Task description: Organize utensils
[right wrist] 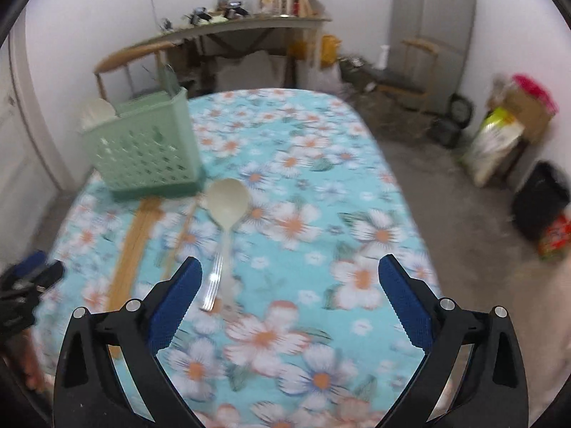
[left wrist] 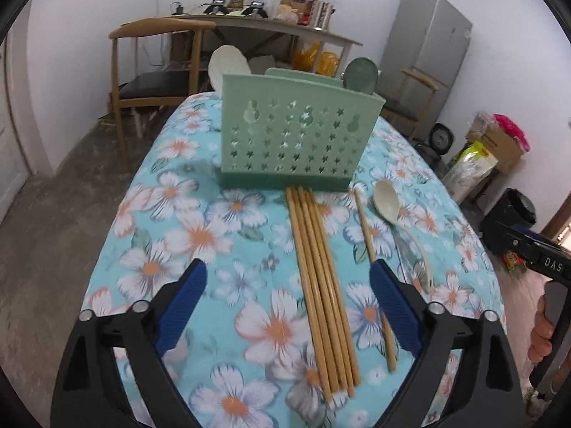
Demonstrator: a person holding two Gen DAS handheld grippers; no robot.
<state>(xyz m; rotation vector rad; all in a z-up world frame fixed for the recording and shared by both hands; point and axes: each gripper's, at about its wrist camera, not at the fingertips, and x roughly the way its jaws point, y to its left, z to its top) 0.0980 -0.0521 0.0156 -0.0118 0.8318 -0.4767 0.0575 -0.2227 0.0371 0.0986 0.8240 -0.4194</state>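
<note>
Writing: "DAS" on the right gripper (left wrist: 535, 253) body.
Bundle of bamboo chopsticks (left wrist: 321, 285): between the left gripper (left wrist: 288, 278) fingers, lengthwise toward the pale green perforated plastic holder (left wrist: 299, 135).
Fingers: both pairs apart, empty.

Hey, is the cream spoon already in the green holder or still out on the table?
Out. The cream spoon lies flat on the floral tablecloth, in front of the green holder and beside the chopsticks. No hand-held gripper holds it.
</note>
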